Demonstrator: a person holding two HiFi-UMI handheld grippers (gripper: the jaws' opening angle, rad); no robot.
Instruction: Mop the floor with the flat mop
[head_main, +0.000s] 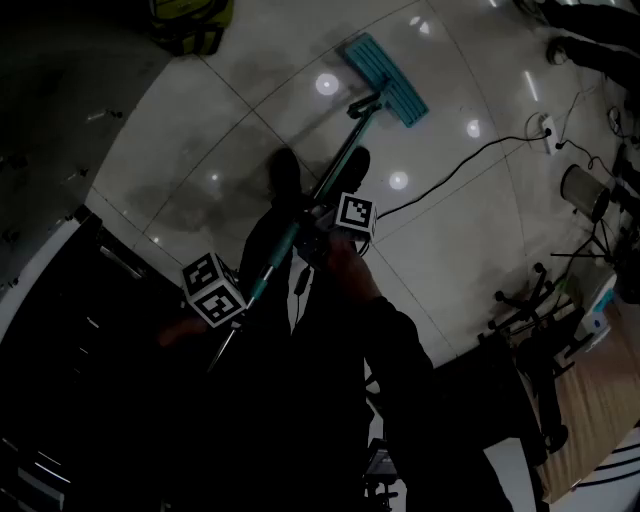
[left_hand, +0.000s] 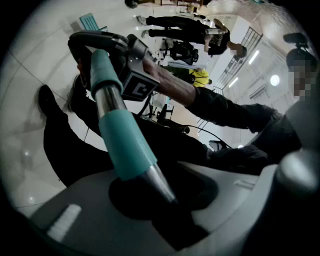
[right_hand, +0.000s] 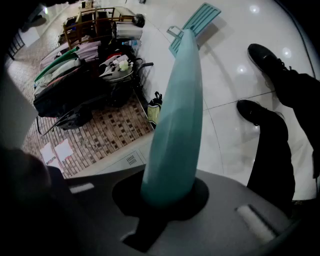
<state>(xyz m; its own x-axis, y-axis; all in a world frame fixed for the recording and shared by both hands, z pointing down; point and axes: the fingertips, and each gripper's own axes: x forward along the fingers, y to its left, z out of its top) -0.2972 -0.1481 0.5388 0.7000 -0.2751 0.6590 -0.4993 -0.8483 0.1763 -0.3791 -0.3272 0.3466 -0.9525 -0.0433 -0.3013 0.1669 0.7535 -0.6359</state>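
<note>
On pale tiled floor (head_main: 180, 120), far end: teal mop head (head_main: 385, 78), lying flat. Pole (head_main: 335, 180) slants back to person's legs, btwn shoes (head_main: 285, 175). L gripper (left_hand: 155, 192): jaws clamped on bare metal of pole, just below teal sleeve (left_hand: 120, 135). R gripper (right_hand: 167, 197): jaws clamped on teal grip (right_hand: 175, 115), nearer mop head. Black cable (head_main: 455, 170) to right, apart from mop head.

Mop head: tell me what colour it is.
The mop head is teal; the head view shows it best.

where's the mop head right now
In the head view the mop head lies flat on the floor at upper centre, just beyond the person's shoes.
</note>
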